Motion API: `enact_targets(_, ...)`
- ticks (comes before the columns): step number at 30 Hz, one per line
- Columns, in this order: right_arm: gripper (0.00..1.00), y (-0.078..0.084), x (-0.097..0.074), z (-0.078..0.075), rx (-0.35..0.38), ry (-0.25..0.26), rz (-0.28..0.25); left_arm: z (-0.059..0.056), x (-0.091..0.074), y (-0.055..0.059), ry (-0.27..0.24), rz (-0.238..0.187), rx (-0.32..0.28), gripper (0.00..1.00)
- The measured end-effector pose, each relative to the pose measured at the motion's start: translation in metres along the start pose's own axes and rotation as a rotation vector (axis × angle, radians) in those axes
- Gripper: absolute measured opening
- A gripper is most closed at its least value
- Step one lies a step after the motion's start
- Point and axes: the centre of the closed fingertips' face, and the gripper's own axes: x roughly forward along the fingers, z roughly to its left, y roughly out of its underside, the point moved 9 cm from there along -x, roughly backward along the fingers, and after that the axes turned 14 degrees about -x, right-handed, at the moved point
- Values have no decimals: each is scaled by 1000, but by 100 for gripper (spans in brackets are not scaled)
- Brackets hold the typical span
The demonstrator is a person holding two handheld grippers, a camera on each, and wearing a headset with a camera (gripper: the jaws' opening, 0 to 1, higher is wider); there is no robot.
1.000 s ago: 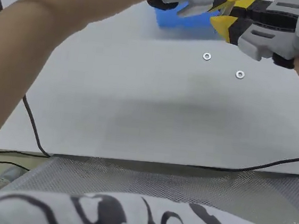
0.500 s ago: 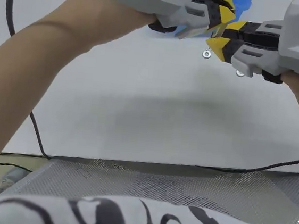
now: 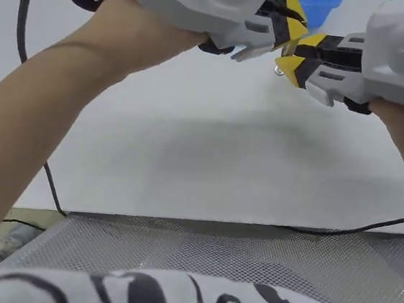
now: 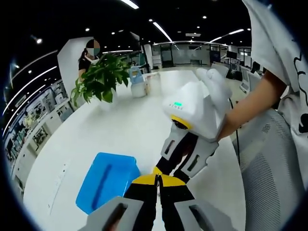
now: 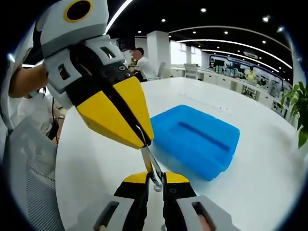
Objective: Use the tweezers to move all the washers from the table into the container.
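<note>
Your left tool (image 5: 144,134) & right tool (image 5: 155,182) have dropped over the washer (image 3: 277,71) on the tabletop (image 3: 208,159), w/ left clamped on the tweezers (image 5: 150,161) & right nipping their tips, so approach flat, pinch its rim, then lift to the blue container (image 5: 197,137) beyond.

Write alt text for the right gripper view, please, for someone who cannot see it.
The left gripper, at upper left, holds metal tweezers whose tips reach down to the right gripper. A blue container sits on the white table beyond.
</note>
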Motion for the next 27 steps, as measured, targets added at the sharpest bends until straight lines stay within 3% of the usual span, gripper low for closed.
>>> enact_targets(8, 7, 1, 0, -2, 14, -17, -10, 5, 1, 1, 16, -11, -38, 0)
enact_targets(17, 6, 0, -3, -1, -39, -14, 5, 1, -3, 2, 22, -6, -46, 0)
enact_targets(27, 6, -16, -11, -5, -67, 8, -17, -1, -16, -13, 1, -32, -7, 0)
